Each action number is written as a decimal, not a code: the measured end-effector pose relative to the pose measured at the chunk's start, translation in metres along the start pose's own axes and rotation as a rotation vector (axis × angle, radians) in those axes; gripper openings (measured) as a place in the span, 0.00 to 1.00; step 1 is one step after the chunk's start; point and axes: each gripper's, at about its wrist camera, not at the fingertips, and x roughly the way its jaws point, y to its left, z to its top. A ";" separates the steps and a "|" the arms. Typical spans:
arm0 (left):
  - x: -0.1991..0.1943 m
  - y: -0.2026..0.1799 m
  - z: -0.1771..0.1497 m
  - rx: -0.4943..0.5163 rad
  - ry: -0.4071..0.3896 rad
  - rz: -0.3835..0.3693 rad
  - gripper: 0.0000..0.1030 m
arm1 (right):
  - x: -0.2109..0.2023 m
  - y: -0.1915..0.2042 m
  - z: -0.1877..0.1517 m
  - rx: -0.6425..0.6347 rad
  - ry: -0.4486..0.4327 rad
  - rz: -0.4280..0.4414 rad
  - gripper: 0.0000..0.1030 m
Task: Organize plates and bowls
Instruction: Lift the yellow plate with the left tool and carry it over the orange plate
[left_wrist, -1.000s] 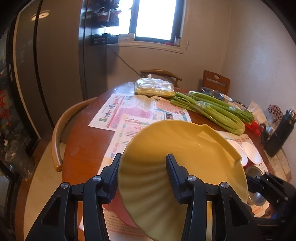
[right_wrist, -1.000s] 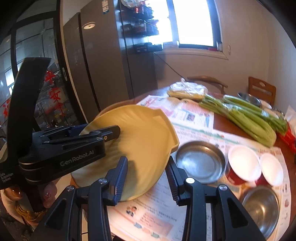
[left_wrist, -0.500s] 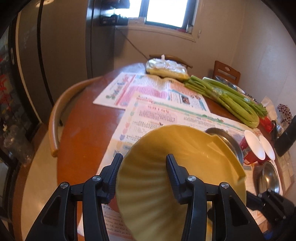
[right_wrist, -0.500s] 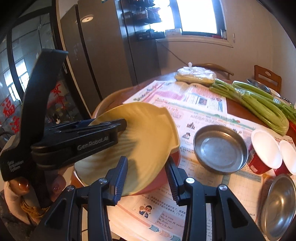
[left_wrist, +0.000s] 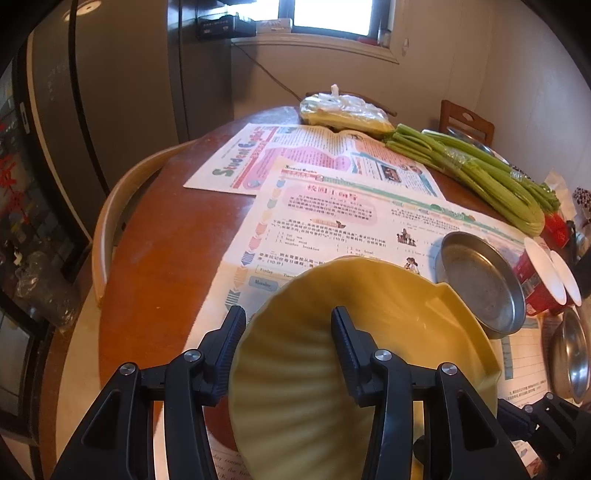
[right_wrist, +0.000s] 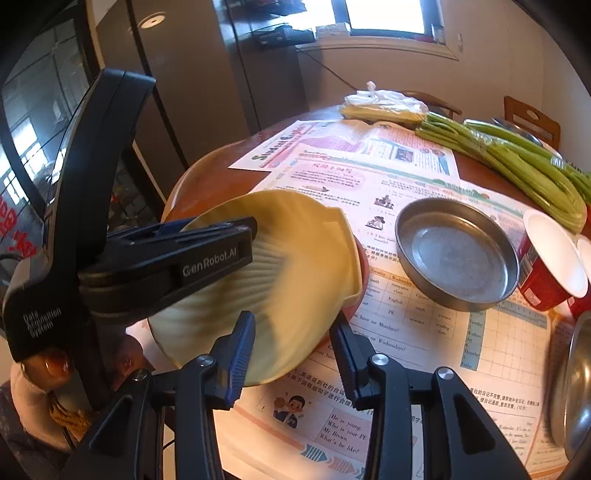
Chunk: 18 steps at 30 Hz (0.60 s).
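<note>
The left gripper (left_wrist: 288, 339) is clamped on the near rim of a yellow shell-shaped plate (left_wrist: 373, 332), one finger under it and one over the ribbed inside. The right gripper (right_wrist: 291, 339) is likewise closed on the same plate's rim, from the other side, so the plate is carried between both tools, tilted, low over the newspapers (right_wrist: 406, 332) covering the round wooden table (left_wrist: 166, 266). A reddish dish edge (right_wrist: 364, 273) is seen directly beneath the plate; whether they touch cannot be told.

The task is judged to be at an early stage: the plate is not yet set down, and a steel pan (right_wrist: 458, 254), two red-sided bowls (right_wrist: 554, 266) and another steel dish (right_wrist: 572, 380) lie separately, unstacked.

Only in the right wrist view are the left tool's body and the hand (right_wrist: 40, 373) holding it shown, along with the reddish dish. Only in the left wrist view is the curved chair back (left_wrist: 122, 206) beside the table plainly seen.
</note>
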 end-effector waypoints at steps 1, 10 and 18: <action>0.003 0.000 0.000 -0.003 0.004 -0.003 0.48 | 0.001 -0.001 0.000 0.004 0.003 -0.005 0.41; 0.017 -0.004 0.000 0.021 0.014 0.034 0.48 | 0.003 0.002 -0.003 -0.009 0.007 -0.015 0.42; 0.017 0.002 0.000 -0.001 0.008 0.012 0.48 | -0.001 0.002 -0.002 -0.007 -0.018 0.001 0.43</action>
